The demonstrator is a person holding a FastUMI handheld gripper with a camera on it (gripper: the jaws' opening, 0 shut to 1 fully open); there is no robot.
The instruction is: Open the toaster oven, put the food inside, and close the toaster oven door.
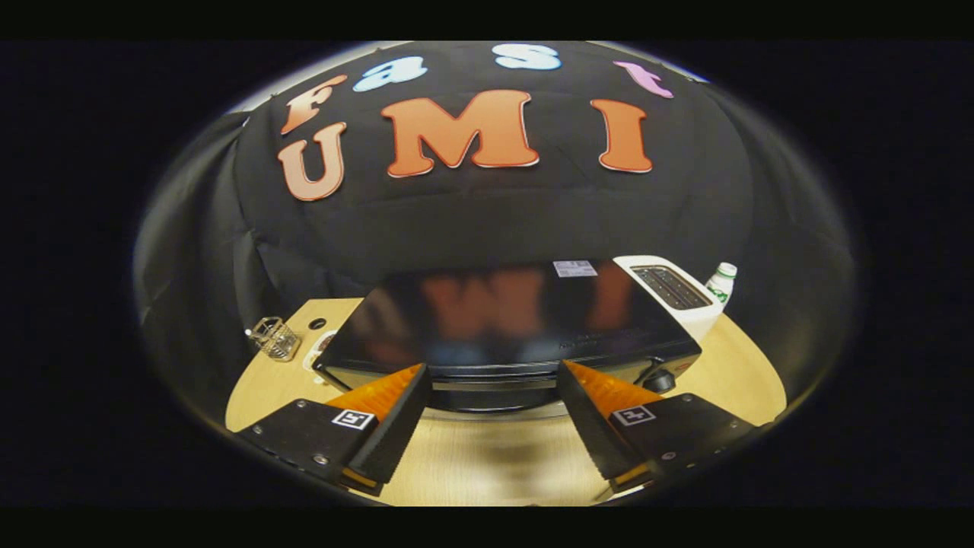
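Still early, by the look of it: toaster oven [517, 323] sits shut on the counter [487, 464], door handle [494, 384] untouched, so opening, loading and closing all appear left to do. No food identifiable, so can't tell where it waits.

Largest to smallest:
- Counter: light wood, bare patch directly under the tool.
- Toaster oven: black, glossy top, front face toward the tool, just ahead of the fingertips. Handle bar runs across the gap between the two fingers, slightly beyond them; contact with it not evident.
- White slot toaster [673, 293]: behind the oven's right rear corner, close beside it.
- Tool [494, 380]: fingers spread wide, nothing held, tips aimed at the upper front edge of the oven, either side of the handle's middle.
- Bottle [721, 283], white with green label: beyond the slot toaster.
- Small glass item [274, 337]: on the counter left of the oven, apart from it.
- Control knob [660, 379]: oven front, right of the handle.

Likely next: hook or pinch the handle, pull the door down.
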